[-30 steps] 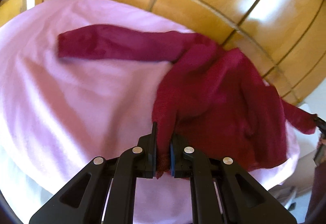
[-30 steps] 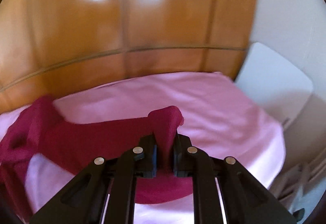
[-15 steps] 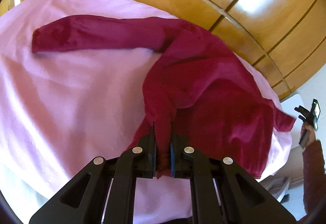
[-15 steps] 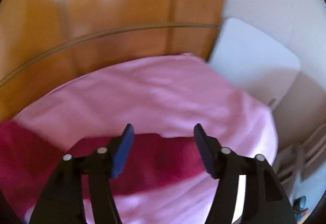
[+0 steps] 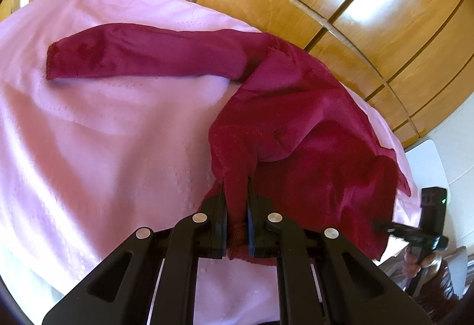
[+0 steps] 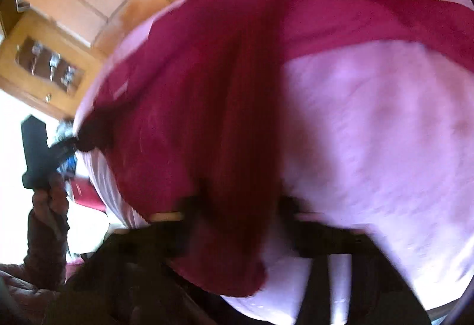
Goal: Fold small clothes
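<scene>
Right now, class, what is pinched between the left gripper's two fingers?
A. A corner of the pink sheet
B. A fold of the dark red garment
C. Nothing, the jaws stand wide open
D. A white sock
B: in the left wrist view the left gripper is shut on a fold of the dark red garment, which lies on the pink sheet.

- We see the right gripper [image 6: 237,224] let go of the sleeve cuff it pinched a second ago; its jaws sprang wide and have just been closing again.
- It has swung down over the dark red garment [image 5: 296,123]; through the blur, cloth seems to sit between its fingers.
- The right sleeve now lies loose at the edge of the pink cover [image 5: 103,132].
</scene>
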